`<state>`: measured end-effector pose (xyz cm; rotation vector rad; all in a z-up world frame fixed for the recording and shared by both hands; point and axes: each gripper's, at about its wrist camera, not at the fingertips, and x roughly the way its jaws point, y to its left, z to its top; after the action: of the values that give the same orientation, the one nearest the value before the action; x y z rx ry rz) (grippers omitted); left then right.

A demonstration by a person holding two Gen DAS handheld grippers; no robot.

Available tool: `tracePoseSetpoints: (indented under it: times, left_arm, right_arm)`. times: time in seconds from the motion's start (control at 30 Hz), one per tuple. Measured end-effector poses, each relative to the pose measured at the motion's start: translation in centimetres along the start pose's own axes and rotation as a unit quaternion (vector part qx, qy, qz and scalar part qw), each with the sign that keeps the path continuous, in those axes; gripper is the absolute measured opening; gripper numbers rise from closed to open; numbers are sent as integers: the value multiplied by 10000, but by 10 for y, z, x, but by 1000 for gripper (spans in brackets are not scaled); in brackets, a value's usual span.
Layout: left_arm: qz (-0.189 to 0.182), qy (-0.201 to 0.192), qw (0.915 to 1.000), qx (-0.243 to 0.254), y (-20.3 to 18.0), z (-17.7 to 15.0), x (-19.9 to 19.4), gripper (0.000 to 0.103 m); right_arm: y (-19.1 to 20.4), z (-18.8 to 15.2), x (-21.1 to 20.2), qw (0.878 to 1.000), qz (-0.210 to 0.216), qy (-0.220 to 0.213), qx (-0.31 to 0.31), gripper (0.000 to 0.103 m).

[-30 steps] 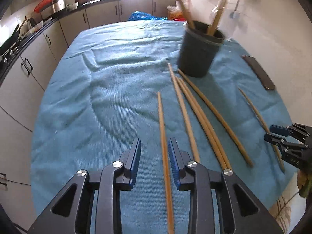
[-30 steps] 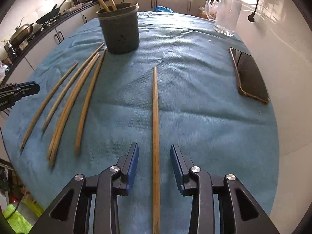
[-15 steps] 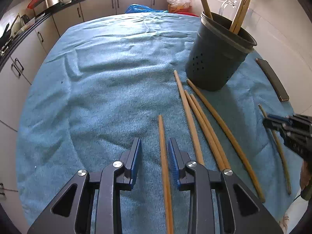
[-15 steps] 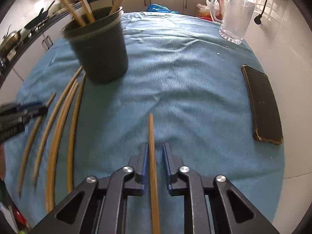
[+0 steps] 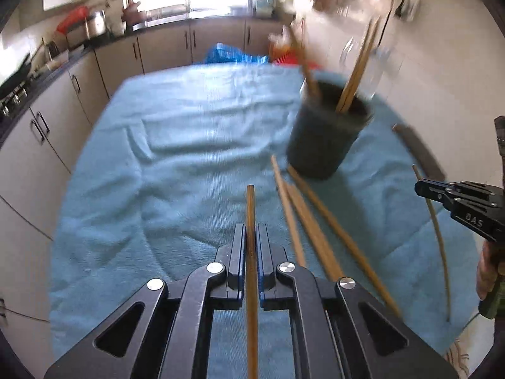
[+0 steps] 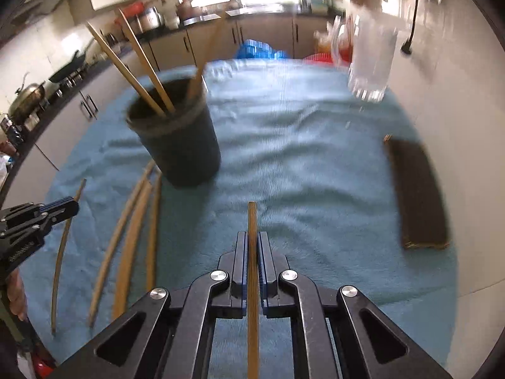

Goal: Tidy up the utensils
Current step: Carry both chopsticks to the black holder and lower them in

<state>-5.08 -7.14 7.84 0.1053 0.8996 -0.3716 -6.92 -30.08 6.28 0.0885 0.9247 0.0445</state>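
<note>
A dark round utensil holder (image 5: 328, 135) with several wooden chopsticks in it stands on the blue cloth; it also shows in the right wrist view (image 6: 176, 145). My left gripper (image 5: 251, 237) is shut on a wooden chopstick (image 5: 250, 208) that sticks out forward. My right gripper (image 6: 252, 243) is shut on another wooden chopstick (image 6: 252, 221). Several loose chopsticks (image 5: 303, 221) lie on the cloth between the two grippers, below the holder. The right gripper also shows at the right edge of the left wrist view (image 5: 423, 188).
A dark flat phone (image 6: 416, 195) lies at the right side of the table. A glass mug (image 6: 372, 60) stands at the far right. The blue cloth (image 5: 176, 145) covers the round table. Kitchen cabinets and a counter run behind and to the left.
Both grippers have closed on their chopsticks: the right by half a second ago, the left since then. Both have lifted and tilted up, so the view shows more of the kitchen.
</note>
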Motion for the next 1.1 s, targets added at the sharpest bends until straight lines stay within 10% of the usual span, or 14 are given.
tracePoseSetpoints:
  times: [0.4,1.1]
  left_arm:
    - [55,-1148,9933,92,-24,-29,-127,6]
    - [-50,-1931,9811,132,-37,-69,-212,6]
  right_arm:
    - [8,-26,-123,9920,-94,-1256,-81,6]
    - [22,-64,-203,9792,-55,-2013,-250,6]
